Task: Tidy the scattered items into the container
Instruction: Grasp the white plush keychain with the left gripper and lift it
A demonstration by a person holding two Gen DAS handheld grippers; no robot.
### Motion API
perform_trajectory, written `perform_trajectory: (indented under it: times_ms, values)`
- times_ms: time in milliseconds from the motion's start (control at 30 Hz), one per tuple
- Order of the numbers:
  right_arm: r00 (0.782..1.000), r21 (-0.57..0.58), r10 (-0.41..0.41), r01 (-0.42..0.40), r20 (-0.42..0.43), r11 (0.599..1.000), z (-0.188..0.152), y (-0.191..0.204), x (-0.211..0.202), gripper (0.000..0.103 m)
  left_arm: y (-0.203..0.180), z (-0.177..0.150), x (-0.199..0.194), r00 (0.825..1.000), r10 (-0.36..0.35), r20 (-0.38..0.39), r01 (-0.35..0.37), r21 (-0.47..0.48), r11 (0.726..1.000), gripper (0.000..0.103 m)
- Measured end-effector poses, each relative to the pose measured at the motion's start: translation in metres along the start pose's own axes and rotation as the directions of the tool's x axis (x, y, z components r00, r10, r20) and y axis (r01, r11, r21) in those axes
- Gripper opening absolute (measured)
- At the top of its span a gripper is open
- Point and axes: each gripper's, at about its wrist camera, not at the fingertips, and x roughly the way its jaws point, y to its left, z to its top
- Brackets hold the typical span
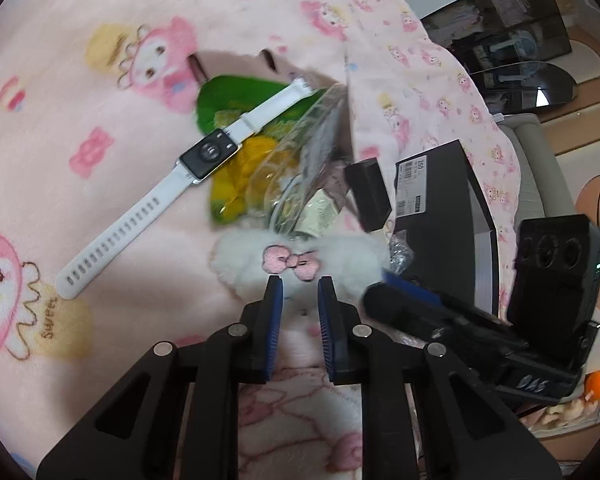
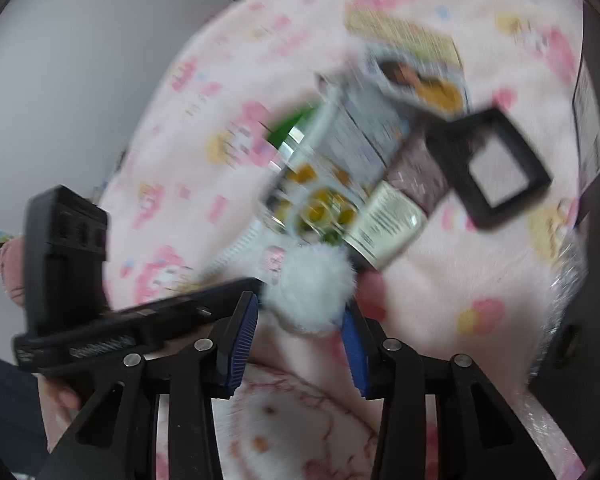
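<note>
Pink cartoon-print blanket [image 1: 80, 20] covers a bed, with small things scattered across it. A white fluffy pom-pom piece with a pink bow [image 1: 296, 256] lies near the middle front. The left tongs [image 1: 299, 284] are drawn narrow, and white fluff fills the slim gap between their blue pads. The right tongs [image 2: 300, 308] stand a little wider at the piece's right end. Fluff fills that gap too, so they seem to pinch it, though that view is blurred.

Risks, as I judge them:
- With both tongs on one soft piece, pulling apart could stretch it or tear it loose from one grip.
- Either grip may catch only fur, so the piece could slip out on lifting.
- The two sets of tongs sit just beside each other and could knock together.
- A crinkly clear bag [image 1: 300, 160] touches the far side of the fluff and could be dragged along with it.
- The white-strapped watch [image 1: 208, 154] rests on a green and yellow snack packet [image 1: 236, 96], and may slide if the pile shifts.

A black box with a barcode label [image 1: 440, 184] stands to the right, near the fluffy piece. It is probably the container. A small black open frame [image 2: 496, 168] lies between the pile and that box, partly in the way.

The blanket drops off at the right edge beyond the box, with floor below. Open blanket lies to the left and far side, and the near side is free.
</note>
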Motion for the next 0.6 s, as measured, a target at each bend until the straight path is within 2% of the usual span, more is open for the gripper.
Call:
perform_trajectory:
  times_ms: [33,100,133,167,233,267,333,433,500,567,600]
  values:
    - [1.0,-0.005,-0.015,0.015,0.014,1.0,0.002,0.001,-0.006,0.037,-0.002,0.0,-0.002,1.0,0.023,0.008,-0.023,0.003,1.0,0.016]
    - [0.996,-0.021,-0.083,0.083,0.019,0.996,0.002,0.0,-0.012,0.037,0.003,0.001,-0.007,0.999,0.021,0.025,-0.021,-0.018,1.0,0.02]
    - [0.994,-0.026,-0.111,0.111,0.014,0.993,0.0,-0.002,-0.013,0.037,0.007,0.001,-0.009,0.999,0.009,0.034,-0.008,-0.028,1.0,0.029]
    - [0.994,-0.02,-0.113,0.114,0.005,0.993,-0.003,-0.007,-0.014,0.037,0.012,0.002,-0.011,0.999,0.009,0.048,-0.007,-0.038,0.999,0.043]
    - [0.996,-0.001,-0.09,0.09,-0.02,0.996,-0.009,-0.016,-0.011,0.037,0.02,0.006,-0.01,0.997,0.015,0.07,-0.011,-0.06,0.998,0.05]
    - [0.995,0.006,-0.091,0.091,-0.03,0.996,-0.011,-0.019,-0.006,0.037,0.024,0.009,-0.007,0.998,0.005,0.064,0.0,-0.068,0.998,0.05]
    - [0.995,0.028,-0.093,0.094,-0.042,0.995,-0.013,-0.026,0.002,0.038,0.031,0.014,0.004,0.999,0.029,0.041,-0.025,-0.099,0.995,0.05]
    - [0.998,0.059,-0.04,0.043,-0.046,0.997,-0.004,-0.03,0.015,0.039,0.037,0.019,0.016,1.0,0.022,-0.004,-0.023,-0.118,0.993,0.05]
    - [0.997,0.02,-0.07,0.071,-0.043,0.997,0.003,-0.026,0.026,0.039,0.04,0.023,0.023,1.0,0.017,-0.019,-0.02,-0.124,0.992,0.049]
    - [0.998,0.018,-0.047,0.048,-0.049,0.999,0.008,-0.024,0.032,0.036,0.039,0.026,0.03,0.998,0.016,-0.053,-0.022,-0.117,0.993,0.03]
    - [0.998,0.024,-0.033,0.034,-0.048,0.999,0.009,-0.023,0.031,0.029,0.035,0.026,0.032,0.998,0.026,-0.061,-0.032,-0.1,0.994,0.029]
